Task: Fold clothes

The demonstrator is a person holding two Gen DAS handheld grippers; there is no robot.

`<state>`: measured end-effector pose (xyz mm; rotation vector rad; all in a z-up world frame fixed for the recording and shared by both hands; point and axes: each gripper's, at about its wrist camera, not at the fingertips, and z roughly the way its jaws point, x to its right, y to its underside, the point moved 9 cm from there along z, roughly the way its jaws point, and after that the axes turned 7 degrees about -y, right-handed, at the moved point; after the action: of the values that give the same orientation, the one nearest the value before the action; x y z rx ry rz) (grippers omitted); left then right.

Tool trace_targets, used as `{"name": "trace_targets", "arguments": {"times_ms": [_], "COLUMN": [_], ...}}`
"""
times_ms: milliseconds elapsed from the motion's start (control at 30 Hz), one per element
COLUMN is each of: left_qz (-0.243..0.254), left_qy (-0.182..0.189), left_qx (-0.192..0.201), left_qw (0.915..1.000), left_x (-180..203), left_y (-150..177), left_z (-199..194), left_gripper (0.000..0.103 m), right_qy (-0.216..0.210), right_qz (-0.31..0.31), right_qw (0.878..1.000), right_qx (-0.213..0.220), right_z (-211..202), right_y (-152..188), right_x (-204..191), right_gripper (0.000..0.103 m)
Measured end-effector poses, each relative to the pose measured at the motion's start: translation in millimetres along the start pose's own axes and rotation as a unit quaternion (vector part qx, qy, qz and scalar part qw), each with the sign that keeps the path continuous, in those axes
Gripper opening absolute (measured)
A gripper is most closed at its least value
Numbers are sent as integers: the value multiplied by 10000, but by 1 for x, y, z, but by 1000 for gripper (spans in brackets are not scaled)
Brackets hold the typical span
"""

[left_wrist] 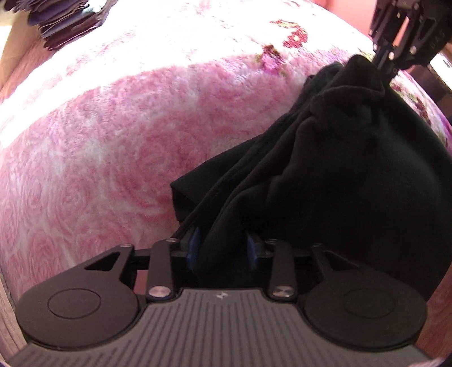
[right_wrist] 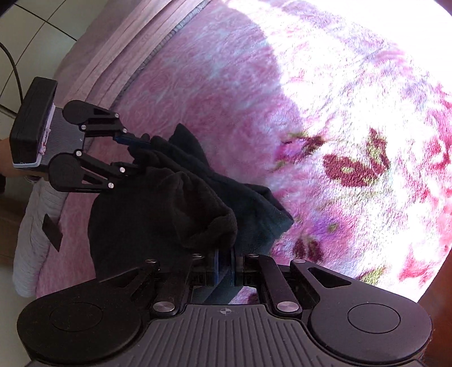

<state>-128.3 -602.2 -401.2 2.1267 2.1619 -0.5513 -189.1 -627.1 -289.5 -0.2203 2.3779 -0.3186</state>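
**Between both grippers: black garment held up over the bed**

At the left gripper (left_wrist: 223,248), both blue pads are pressed into a thick bunch of the black garment (left_wrist: 325,175); jaws clamped on cloth, several layers deep by the look of it. Right gripper (right_wrist: 224,261) is the same story: pads nearly together, a thinner edge of fabric pinched between them.

Garment hangs slack between the two, crumpled, sagging in the middle. Lower folds look to touch or sit just above the pink floral blanket (left_wrist: 113,141); can't tell which. No clear hem, sleeve or collar visible, so can't say which part each gripper has.

Further out: stack of folded dark clothes (left_wrist: 62,19) at the far corner of the bed, well apart from the work. Bed edge and tiled floor (right_wrist: 42,25) beyond the left gripper in the right wrist view.

Risks, my read:
- Left grip is a wad, not an edge. Pulling taut may leave it twisted, so the fold comes out lumpy.
- Right grip is thin; a sharp tug could slip it out.
- Plush blanket may drag the cloth when it's laid down.
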Motion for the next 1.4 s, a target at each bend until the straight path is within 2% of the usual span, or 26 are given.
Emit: {"name": "trace_targets", "arguments": {"times_ms": [67, 133, 267, 333, 400, 433, 500, 600, 667, 733, 800, 867, 933, 1067, 1167, 1267, 1333, 1400], "left_qz": [-490, -1106, -2222, -2627, -2986, -3168, -3295, -3267, -3363, -3460, -3364, -3207, -3124, -3416, -3607, -3669, -3636, -3572], "left_qy": [-48, -54, 90, 236, 423, 538, 473, 258, 138, 192, 245, 209, 179, 99, 198, 419, 538, 644], "left_qx": [32, -30, -294, -313, -358, -403, -449, -215, -98, -76, -63, -39, -16, -11, -46, -80, -98, -109], "left_qw": [9988, 9938, 9745, 9641, 9528, 9461, 9419, 9445, 9416, 9380, 9414, 9469, 9498, 9398, 9325, 9293, 9299, 9317], "left_x": [-12, -27, -42, -42, -39, -37, -35, -38, -43, -42, -37, -32, -30, -43, -52, -53, -52, -51], "left_y": [13, 32, 64, 69, 70, 70, 68, 58, 55, 52, 47, 44, 43, 50, 54, 52, 50, 47], "left_z": [-17, -24, -16, -7, 6, 14, 22, 12, 9, 14, 19, 22, 25, 28, 32, 37, 40, 43], "left_gripper": [40, 42, 42, 42, 36, 35, 32, 30, 30, 28, 28, 27, 29, 37, 40, 38, 36, 29], "right_qy": [17, 90, 136, 147, 256, 337, 500, 434, 492, 560, 499, 472, 512, 693, 760, 661, 592, 430], "right_qz": [-4, 8, 307, 506, 654, 674, 657, 507, 485, 704, 860, 613, 645, 788, 794, 791, 788, 714], "right_qw": [10000, 9999, 9993, 9983, 9972, 9969, 9965, 9973, 9969, 9953, 9942, 9958, 9951, 9932, 9927, 9932, 9936, 9951], "right_qx": [24, 54, 189, 263, 271, 202, 147, 323, 373, 366, 417, 480, 541, 511, 503, 536, 558, 538], "right_z": [1, 6, 15, 16, 17, 18, 16, -3, -7, -1, -2, -10, -13, -12, -17, -26, -31, -35], "right_y": [0, 0, 2, 2, 2, 1, -3, -15, -15, -7, -6, -10, -12, -10, -12, -14, -14, -10], "right_x": [-5, -7, -2, 2, 7, 8, 7, -3, 0, 15, 17, 9, 12, 34, 45, 41, 38, 26], "right_gripper": [10, 20, 20, 20, 17, 3, 2, 2, 2, 2, 2, 2, 2, 2, 2, 2, 2, 4]}}
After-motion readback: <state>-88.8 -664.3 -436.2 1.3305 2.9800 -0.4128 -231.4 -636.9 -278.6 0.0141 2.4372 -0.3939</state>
